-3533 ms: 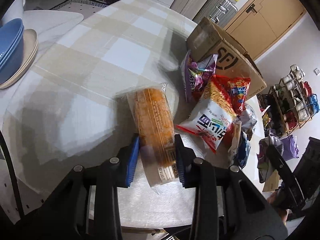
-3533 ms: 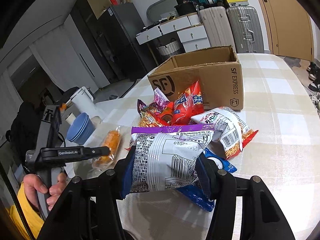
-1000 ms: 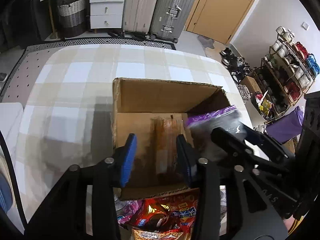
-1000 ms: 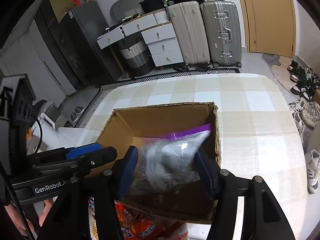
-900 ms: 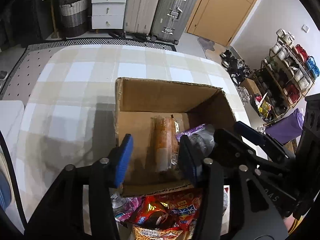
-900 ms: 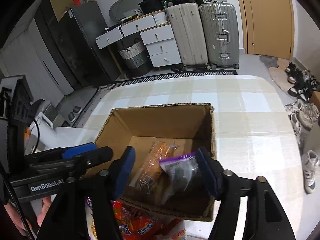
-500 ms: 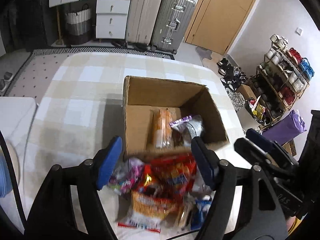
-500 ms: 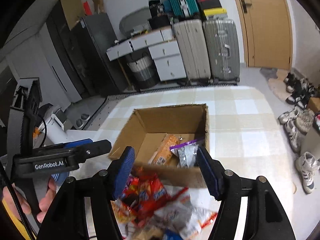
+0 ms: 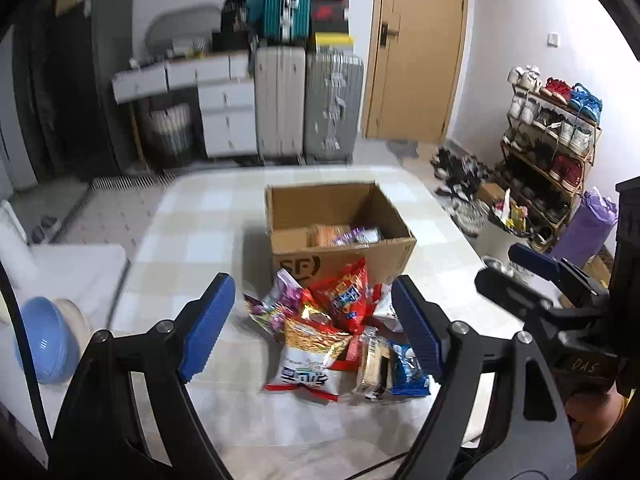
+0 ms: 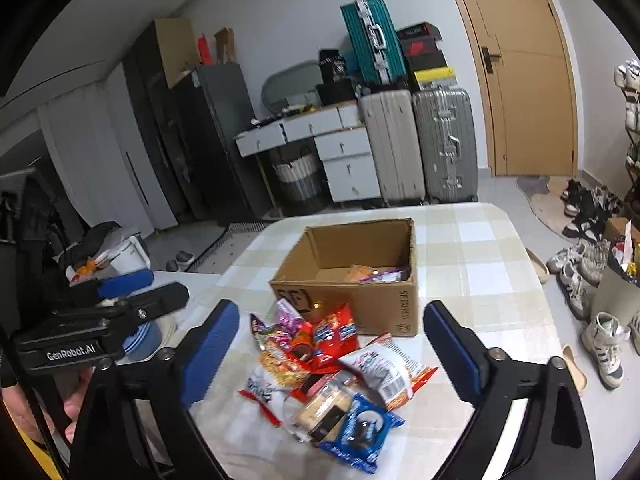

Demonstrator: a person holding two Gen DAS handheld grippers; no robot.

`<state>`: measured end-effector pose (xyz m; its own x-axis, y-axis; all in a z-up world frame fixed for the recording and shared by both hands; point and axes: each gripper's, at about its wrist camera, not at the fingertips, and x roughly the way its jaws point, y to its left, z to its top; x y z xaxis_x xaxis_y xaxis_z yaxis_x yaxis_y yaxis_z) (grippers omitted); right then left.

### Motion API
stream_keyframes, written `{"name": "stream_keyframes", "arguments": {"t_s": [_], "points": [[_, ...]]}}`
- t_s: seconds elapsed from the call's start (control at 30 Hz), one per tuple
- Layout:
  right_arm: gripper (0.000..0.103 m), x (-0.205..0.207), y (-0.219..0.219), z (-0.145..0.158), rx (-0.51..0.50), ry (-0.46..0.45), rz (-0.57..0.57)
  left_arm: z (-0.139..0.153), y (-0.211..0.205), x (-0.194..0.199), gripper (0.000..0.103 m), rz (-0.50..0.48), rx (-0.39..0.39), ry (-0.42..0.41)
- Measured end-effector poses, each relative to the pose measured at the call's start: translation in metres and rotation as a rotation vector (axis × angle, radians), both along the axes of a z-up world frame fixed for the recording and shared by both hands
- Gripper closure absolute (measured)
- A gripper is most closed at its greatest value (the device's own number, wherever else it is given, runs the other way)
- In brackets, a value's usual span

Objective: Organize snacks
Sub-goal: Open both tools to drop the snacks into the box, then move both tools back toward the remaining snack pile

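Risk: the snack pile [image 10: 320, 364] overlaps loosely, so a wide grab may drag two crinkly packets or crush chips. Left gripper [image 9: 312, 328] and right gripper [image 10: 332, 352] have just been opening, nothing between them. Pile lies before the cardboard box [image 10: 396, 312] (two packets already inside).

Colours on the table — brown, red, blue over pale check.
Plain brown cardboard box [image 10: 352, 300]; beige-and-white checked tablecloth [image 10: 480, 264]; glossy red snack bag [image 10: 328, 332]; blue-and-white cookie packet [image 10: 360, 432]; white noodle bag with red trim [image 9: 308, 364]; pale blue bowl [image 9: 40, 344] — solid.
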<state>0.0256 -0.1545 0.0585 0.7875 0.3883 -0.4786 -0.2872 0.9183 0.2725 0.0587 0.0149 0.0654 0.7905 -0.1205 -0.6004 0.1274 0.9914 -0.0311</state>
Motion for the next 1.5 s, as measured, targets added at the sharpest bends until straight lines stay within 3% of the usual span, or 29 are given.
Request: {"name": "stream_keyframes", "arguments": {"t_s": [0.2,0.27,0.37,0.6,0.7,0.73,1.23,1.37,1.5], "points": [[0.004,-0.028,0.014,-0.014,-0.026,-0.065,0.044,0.012,0.014,-0.057,0.014,0.056,-0.034,-0.119],[0.001,-0.035,0.017,-0.021,-0.036,-0.081,0.034,0.010,0.018,-0.061,0.001,0.072,-0.034,-0.142],[0.001,-0.035,0.019,-0.029,-0.035,-0.102,0.029,0.003,0.022,-0.067,0.000,0.083,-0.035,-0.184],[0.001,-0.022,0.027,-0.061,-0.046,-0.112,0.051,-0.048,0.035,-0.039,0.000,0.127,-0.026,-0.159],[0.001,-0.013,0.027,-0.073,-0.051,-0.058,0.059,-0.071,0.033,-0.016,0.000,0.072,0.004,-0.029],[0.001,-0.012,0.025,-0.076,-0.046,-0.056,0.062,-0.075,0.032,-0.012,0.000,0.061,0.013,-0.025],[0.001,-0.008,0.002,-0.081,0.034,-0.009,0.005,-0.089,0.026,-0.003,0.000,0.090,0.072,-0.027],[0.001,-0.003,-0.005,-0.086,0.047,0.024,-0.020,-0.097,0.030,0.005,0.000,0.114,0.082,-0.001],[0.001,0.003,-0.010,-0.092,0.059,0.071,-0.032,-0.108,0.037,0.017,0.000,0.109,0.043,0.060]]}}
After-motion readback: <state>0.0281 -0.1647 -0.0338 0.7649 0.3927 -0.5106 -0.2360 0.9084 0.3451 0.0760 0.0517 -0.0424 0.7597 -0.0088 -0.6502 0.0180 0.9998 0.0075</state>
